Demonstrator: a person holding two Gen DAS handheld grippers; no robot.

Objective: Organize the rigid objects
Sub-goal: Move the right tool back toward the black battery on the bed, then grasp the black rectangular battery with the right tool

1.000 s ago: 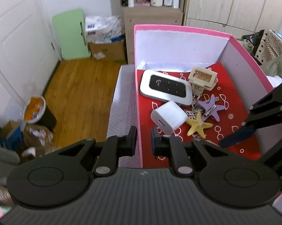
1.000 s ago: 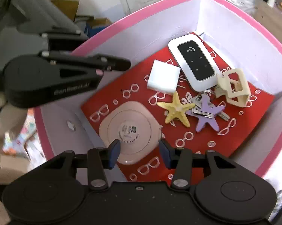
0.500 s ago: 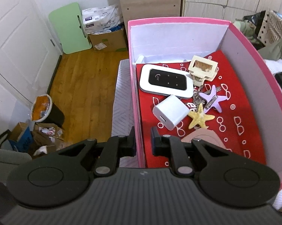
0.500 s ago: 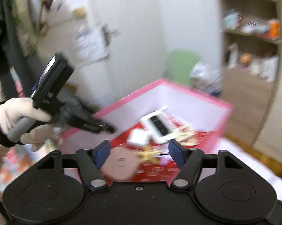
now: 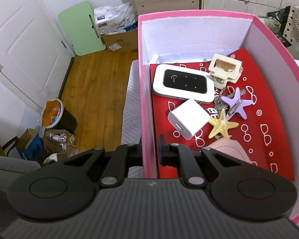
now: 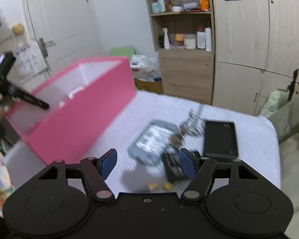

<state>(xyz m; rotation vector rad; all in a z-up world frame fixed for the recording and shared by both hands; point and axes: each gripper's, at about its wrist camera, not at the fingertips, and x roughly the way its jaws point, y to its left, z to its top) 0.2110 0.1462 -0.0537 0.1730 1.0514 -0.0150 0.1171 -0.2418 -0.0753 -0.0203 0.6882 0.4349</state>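
The pink box [image 5: 147,91] sits on the bed [image 6: 248,139], its near wall pinched between the left gripper [image 5: 149,149]'s closed fingers. Just ahead of those fingers, inside, lie a white charger [image 5: 188,118], a pocket router [image 5: 184,82], two starfish clips and keys. The right gripper [image 6: 147,162] has open, empty fingers; beyond them a grey device [image 6: 152,140] and a black case [image 6: 220,138] rest on the bed.

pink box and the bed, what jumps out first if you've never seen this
The pink box dominates: its red floor holds a white router, a charger cube and two star clips, with the left gripper clamped on its side wall. Beside it on the white bed lie more loose items, blurred.
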